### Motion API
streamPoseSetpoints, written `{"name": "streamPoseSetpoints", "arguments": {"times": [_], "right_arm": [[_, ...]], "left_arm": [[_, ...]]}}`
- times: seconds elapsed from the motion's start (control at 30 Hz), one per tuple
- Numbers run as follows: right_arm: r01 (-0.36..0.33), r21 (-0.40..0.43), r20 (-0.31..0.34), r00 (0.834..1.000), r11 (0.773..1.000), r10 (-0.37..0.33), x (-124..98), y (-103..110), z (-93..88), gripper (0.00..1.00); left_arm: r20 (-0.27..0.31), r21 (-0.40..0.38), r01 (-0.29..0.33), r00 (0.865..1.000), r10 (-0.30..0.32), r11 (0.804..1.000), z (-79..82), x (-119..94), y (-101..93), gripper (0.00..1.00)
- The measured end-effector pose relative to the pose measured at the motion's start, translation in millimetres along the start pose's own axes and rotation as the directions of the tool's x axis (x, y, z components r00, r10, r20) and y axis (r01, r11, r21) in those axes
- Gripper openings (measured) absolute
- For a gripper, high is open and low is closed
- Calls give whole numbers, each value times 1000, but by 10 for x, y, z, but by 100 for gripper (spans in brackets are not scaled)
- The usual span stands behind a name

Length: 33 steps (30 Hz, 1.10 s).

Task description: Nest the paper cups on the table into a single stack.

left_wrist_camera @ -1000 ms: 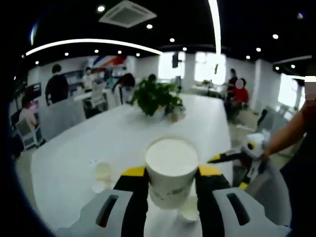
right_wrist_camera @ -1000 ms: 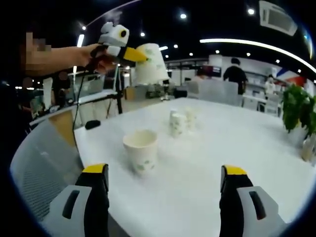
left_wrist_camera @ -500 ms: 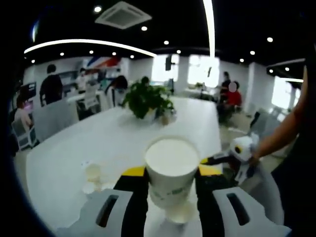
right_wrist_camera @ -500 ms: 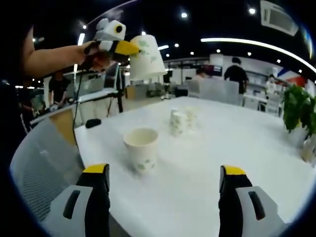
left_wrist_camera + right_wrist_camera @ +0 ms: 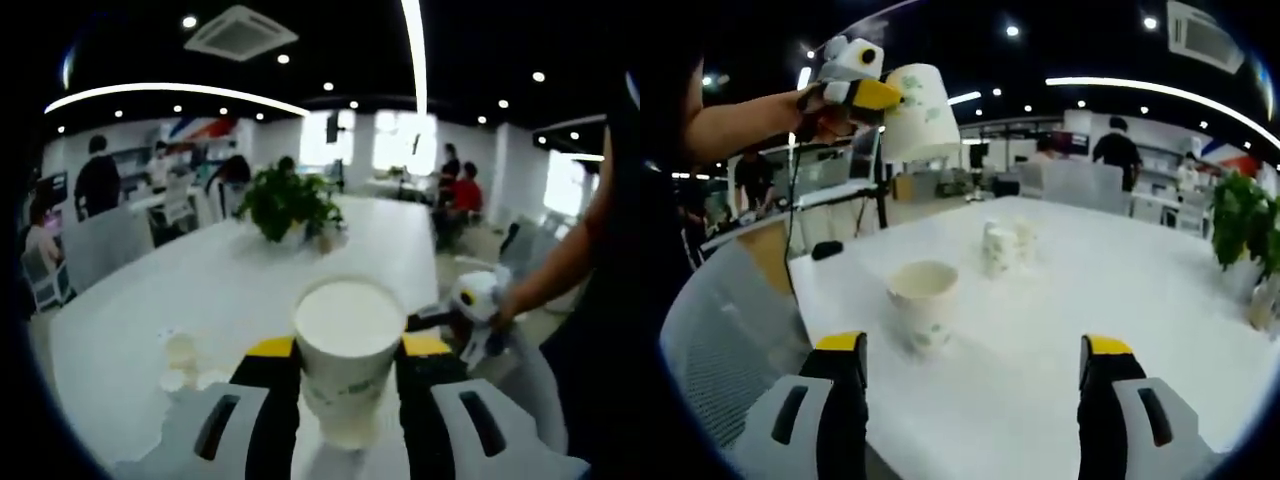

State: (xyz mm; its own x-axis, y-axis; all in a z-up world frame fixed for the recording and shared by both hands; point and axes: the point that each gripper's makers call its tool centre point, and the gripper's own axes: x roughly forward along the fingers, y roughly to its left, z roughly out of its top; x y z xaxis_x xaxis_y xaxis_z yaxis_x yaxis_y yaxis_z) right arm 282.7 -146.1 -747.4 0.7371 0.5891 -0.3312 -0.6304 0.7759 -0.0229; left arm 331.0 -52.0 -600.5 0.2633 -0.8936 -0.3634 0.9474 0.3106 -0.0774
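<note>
My left gripper (image 5: 348,350) is shut on a white paper cup (image 5: 346,345) with a green print, mouth toward the camera. In the right gripper view that same held cup (image 5: 917,115) hangs high in the air at upper left, gripped by the left gripper (image 5: 872,93) in a person's hand. Below it an upright paper cup (image 5: 924,304) stands on the white table (image 5: 1060,300). Farther back stand two more small cups (image 5: 1002,245); these cups (image 5: 182,358) also appear at lower left in the left gripper view. My right gripper (image 5: 970,360) is open, jaws wide apart, just short of the upright cup.
A potted green plant (image 5: 288,203) stands mid-table, also seen as a plant (image 5: 1243,230) at the right edge. A grey mesh chair (image 5: 730,320) sits by the table's near corner. Several people stand or sit in the office behind. The right gripper (image 5: 470,318) enters at the right.
The left gripper with its cup has drifted slightly left and lower above the table. The right gripper has edged a little nearer the upright cup, still open.
</note>
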Motion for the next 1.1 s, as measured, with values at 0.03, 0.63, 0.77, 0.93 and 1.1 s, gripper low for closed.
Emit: {"name": "streamPoseSetpoints", "arguments": {"times": [0.03, 0.63, 0.77, 0.93, 1.1], "right_arm": [[2, -5, 15, 1000, 1000, -2, -7, -8, 47, 80], [-296, 71, 206, 939, 952, 277, -195, 262, 1499, 58], [-331, 68, 198, 929, 941, 312, -125, 346, 1562, 51], [-426, 99, 233, 888, 899, 396, -120, 560, 1705, 46], [-457, 112, 258, 871, 882, 419, -99, 629, 1794, 45]], "left_arm": [[2, -2, 3, 1000, -3, 1000, 3, -3, -12, 37], [229, -69, 0, 973, 16, 998, 318, -154, -159, 37], [302, -103, 6, 953, 25, 995, 415, -239, -175, 37], [344, -134, 29, 939, 19, 991, 419, -307, -234, 37], [355, -154, 40, 935, 18, 987, 365, -352, -265, 37]]}}
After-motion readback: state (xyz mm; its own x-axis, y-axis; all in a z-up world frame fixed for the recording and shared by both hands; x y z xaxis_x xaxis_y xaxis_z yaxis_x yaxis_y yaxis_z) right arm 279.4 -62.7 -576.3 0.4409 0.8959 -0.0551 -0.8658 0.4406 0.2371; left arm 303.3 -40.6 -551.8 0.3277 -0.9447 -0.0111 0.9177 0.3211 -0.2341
